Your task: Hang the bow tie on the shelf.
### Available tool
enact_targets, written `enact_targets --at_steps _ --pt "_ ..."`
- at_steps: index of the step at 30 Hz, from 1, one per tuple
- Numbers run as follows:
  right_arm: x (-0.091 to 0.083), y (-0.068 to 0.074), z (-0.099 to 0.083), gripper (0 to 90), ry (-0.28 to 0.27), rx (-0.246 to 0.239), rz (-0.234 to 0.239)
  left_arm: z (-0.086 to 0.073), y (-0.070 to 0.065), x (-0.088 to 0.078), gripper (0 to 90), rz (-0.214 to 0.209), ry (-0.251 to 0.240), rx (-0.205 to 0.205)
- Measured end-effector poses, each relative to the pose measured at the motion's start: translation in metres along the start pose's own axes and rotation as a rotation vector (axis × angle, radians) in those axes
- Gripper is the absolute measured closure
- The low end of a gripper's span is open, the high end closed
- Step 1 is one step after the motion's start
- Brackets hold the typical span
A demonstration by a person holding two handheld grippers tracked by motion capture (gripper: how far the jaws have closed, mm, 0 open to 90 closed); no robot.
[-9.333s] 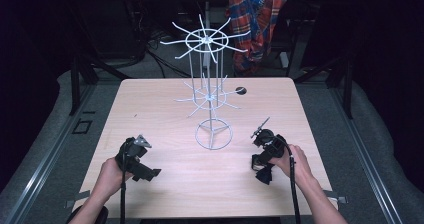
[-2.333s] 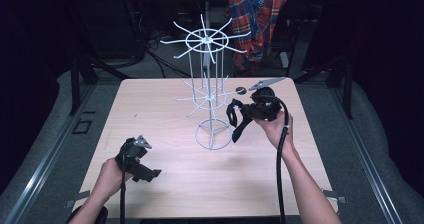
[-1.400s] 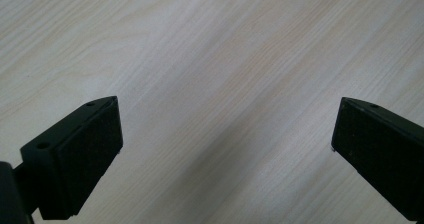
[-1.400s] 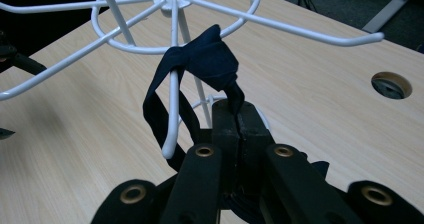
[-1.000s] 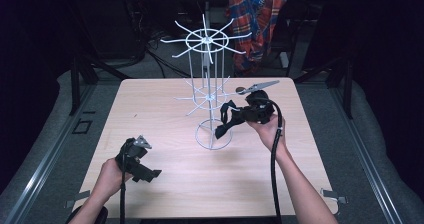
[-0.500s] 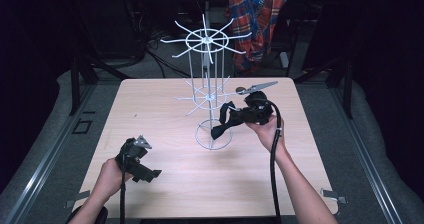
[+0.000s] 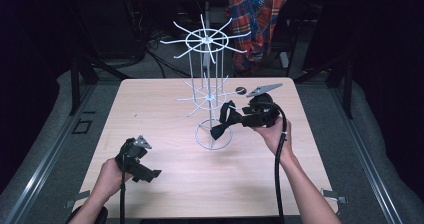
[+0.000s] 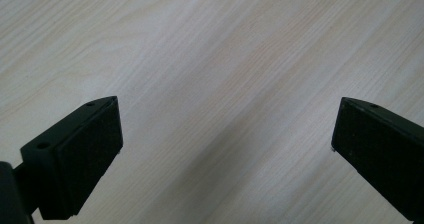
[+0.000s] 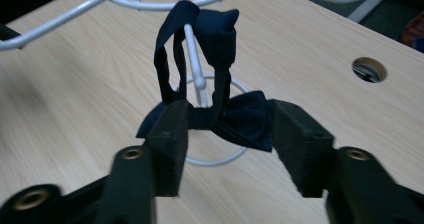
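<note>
A dark navy bow tie (image 9: 235, 119) hangs by its strap (image 9: 170, 49) from a lower prong (image 9: 192, 54) of the white wire rack (image 7: 206, 84). My right gripper (image 9: 230, 111) has just been opening its jaws. The bow lies between them, with the pads loose beside its ends. In the high view the right gripper (image 7: 231, 120) points left at the bow tie (image 7: 216, 131) above the rack's base ring (image 7: 200, 143). My left gripper (image 7: 145, 174) rests at the front left, open, with only bare wood between its jaws (image 8: 225, 134).
The rack stands mid-table with prongs spreading at two levels. A small round hole (image 7: 240, 89) is in the tabletop behind the right gripper. A plaid cloth (image 7: 255, 14) hangs beyond the far edge. Bare wood lies along the front (image 7: 220, 184).
The right hand came from the front right to the rack's lower prongs with the bow tie and has stayed there. The left hand has not moved.
</note>
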State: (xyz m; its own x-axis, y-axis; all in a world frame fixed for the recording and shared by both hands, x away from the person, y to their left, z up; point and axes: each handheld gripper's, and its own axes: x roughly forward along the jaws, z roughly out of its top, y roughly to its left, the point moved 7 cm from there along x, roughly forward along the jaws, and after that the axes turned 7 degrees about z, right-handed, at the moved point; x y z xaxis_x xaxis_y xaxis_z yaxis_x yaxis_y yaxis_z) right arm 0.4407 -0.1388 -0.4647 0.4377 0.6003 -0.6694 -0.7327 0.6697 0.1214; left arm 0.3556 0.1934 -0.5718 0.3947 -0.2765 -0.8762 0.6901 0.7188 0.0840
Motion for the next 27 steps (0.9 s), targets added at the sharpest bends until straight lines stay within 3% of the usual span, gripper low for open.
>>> enact_targets --at_steps 3,12,21,27 --pt "-0.006 0.001 -0.003 36.1 0.022 -0.007 -0.017 0.0 0.0 0.0 0.0 0.0 0.0 0.0" --pt "-0.015 0.006 -0.015 22.4 0.086 -0.01 -0.01 -0.001 0.001 0.0 0.0 0.001 0.003 -0.003" --pt "-0.031 0.003 -0.04 16.0 0.125 0.004 -0.028 0.0 0.0 0.0 0.0 0.002 0.002 0.0" --pt "-0.039 0.001 -0.06 14.1 0.147 0.043 -0.036 0.0 0.0 0.0 0.0 0.005 0.004 -0.001"
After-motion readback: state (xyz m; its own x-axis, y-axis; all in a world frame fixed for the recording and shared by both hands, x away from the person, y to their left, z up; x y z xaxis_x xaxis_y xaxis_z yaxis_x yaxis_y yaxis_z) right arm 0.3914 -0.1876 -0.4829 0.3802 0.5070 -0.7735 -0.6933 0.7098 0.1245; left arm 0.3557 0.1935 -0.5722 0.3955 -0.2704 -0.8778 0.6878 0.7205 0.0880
